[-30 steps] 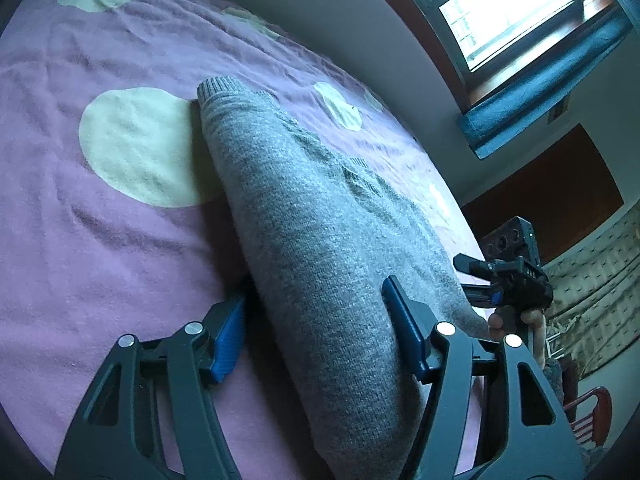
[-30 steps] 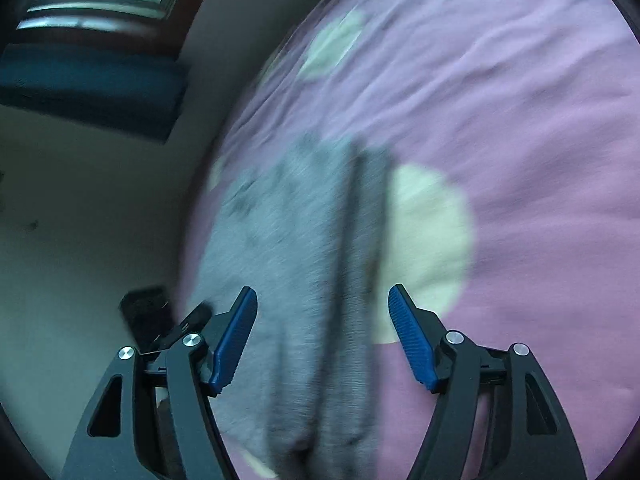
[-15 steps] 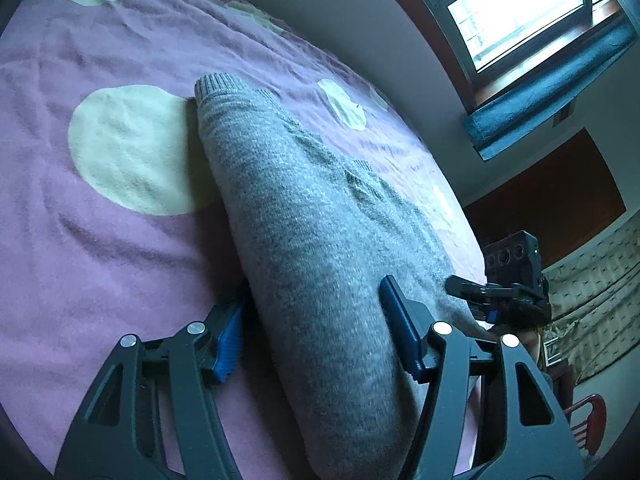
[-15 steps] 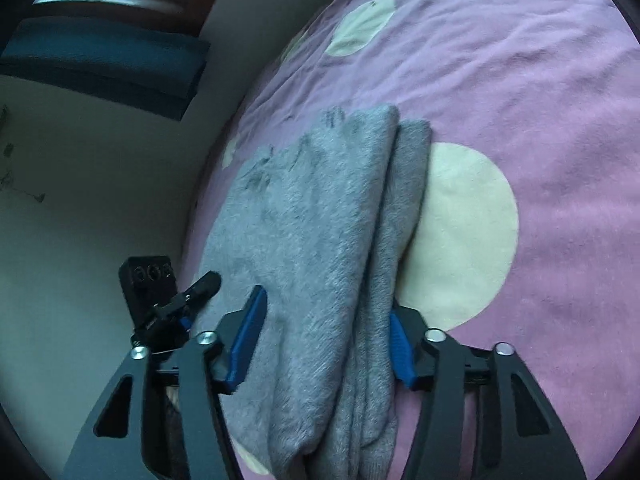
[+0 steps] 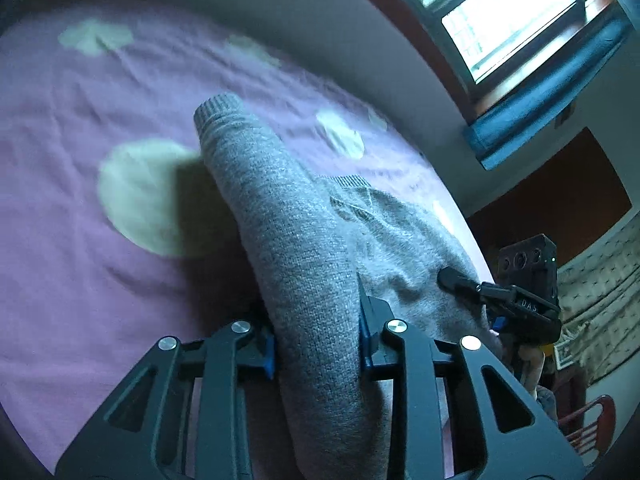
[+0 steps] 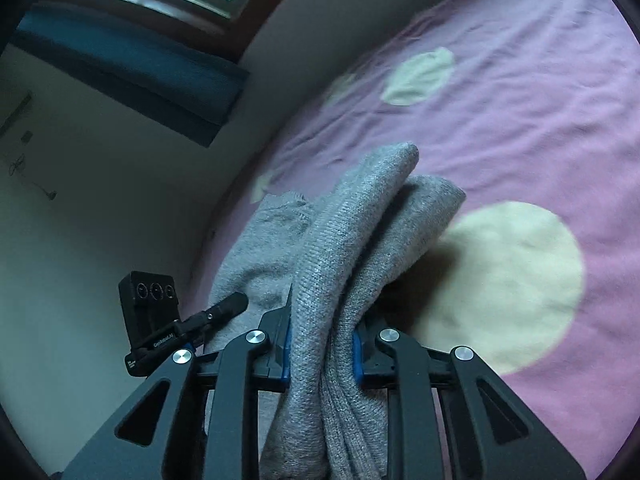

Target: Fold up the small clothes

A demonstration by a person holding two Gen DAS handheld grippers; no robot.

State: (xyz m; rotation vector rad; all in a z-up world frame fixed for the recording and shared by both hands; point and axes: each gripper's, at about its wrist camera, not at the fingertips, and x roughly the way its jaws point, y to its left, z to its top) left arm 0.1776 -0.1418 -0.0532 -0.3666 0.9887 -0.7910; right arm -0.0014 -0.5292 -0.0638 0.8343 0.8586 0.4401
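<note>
I have both grippers clamped on one grey knitted sweater (image 5: 304, 264), bunched into a thick roll that runs from the bottom centre of each frame toward the middle. The left gripper (image 5: 318, 344) pinches a single fat fold between its blue pads; the right gripper (image 6: 322, 344) bites two stacked layers whose rounded ends (image 6: 404, 184) hang free over the bed. The rest of the garment lies spread on the cover at centre right of the left view.

My worry is the knit. It looks soft and heavy, and the lower layer in the right view sags apart from the upper one, so a quick swing could let it slip out of the pads and undo the fold. Because both grips sit near one end of the roll, I judge the far end may drag and twist across the cover.

The surface is a wrinkled purple bedspread with pale cream round patches (image 6: 560, 100); one large patch (image 6: 508, 280) sits just beside the roll. Beyond it, a grey wall, a bright window with a dark blue sill pad (image 5: 532, 120) at upper right, a red-brown panel (image 5: 560, 184), and a red chair (image 5: 592, 426) at lower right.
</note>
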